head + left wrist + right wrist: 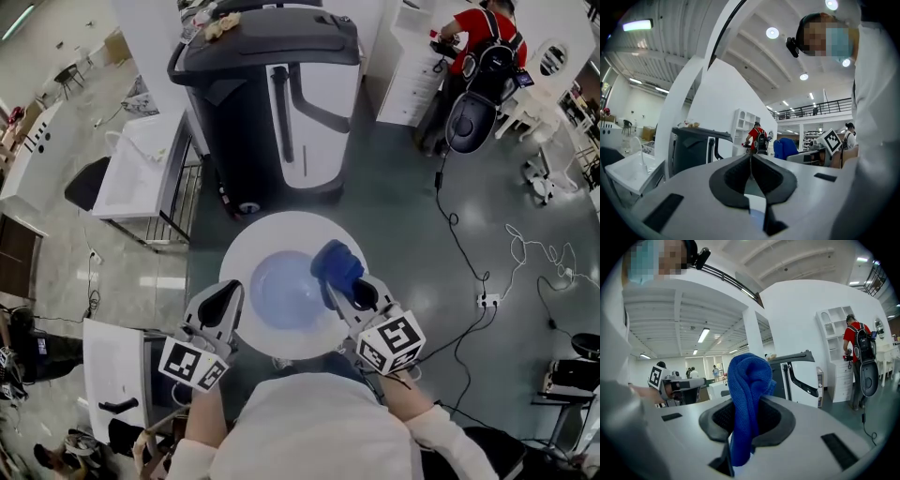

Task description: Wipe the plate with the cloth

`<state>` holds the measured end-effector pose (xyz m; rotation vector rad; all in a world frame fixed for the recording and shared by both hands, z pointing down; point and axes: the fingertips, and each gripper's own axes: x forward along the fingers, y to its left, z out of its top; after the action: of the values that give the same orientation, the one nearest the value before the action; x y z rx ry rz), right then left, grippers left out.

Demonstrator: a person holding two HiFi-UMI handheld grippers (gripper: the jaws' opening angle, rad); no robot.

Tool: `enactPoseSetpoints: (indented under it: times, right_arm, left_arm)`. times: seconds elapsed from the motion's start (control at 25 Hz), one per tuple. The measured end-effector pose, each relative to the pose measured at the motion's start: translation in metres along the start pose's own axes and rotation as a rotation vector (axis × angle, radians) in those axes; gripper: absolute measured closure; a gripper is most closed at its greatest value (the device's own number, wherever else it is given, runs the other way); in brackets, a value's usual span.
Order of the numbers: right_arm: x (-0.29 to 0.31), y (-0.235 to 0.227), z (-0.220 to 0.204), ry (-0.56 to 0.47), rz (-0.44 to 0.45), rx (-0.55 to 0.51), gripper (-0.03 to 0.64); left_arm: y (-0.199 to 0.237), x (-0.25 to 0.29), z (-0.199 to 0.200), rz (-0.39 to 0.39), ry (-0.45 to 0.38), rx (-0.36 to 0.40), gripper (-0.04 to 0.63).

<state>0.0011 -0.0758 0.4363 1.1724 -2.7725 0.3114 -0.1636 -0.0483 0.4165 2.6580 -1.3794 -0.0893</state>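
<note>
A pale blue plate (286, 292) lies in the middle of a small round white table (281, 230). My right gripper (349, 286) hangs over the plate's right edge, shut on a bunched blue cloth (336, 264). In the right gripper view the cloth (747, 394) stands up between the dark pads and hides the plate. My left gripper (228, 289) sits at the table's left side, just left of the plate, with its jaws shut and nothing visible between them. In the left gripper view a strip of the plate (757, 218) shows below the closed jaws, and the cloth (786, 147) shows to the right.
A large dark grey and white machine (272, 103) stands just behind the table. A white sink stand (141, 169) is at the left. Cables and a power strip (487, 300) lie on the floor to the right. A person in a red shirt (483, 37) stands far back right.
</note>
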Motion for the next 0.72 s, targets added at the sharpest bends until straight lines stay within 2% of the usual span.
enactPoseSetpoints:
  times: [0.28,0.44,0.72]
  right_arm:
    - [0.012,-0.012,-0.009,0.043,0.041,-0.005,0.524]
    - [0.015,-0.018,-0.017,0.069,0.046,0.003,0.523]
    - [0.022,-0.027,-0.033,0.108,0.046,0.014,0.523]
  left_arm:
    - [0.023,0.013,-0.047,0.073,0.108,-0.199,0.560]
    - [0.032,0.018,-0.064,0.104,0.141,-0.251,0.560]
    - [0.039,0.032,-0.096,0.094,0.202,-0.344,0.560]
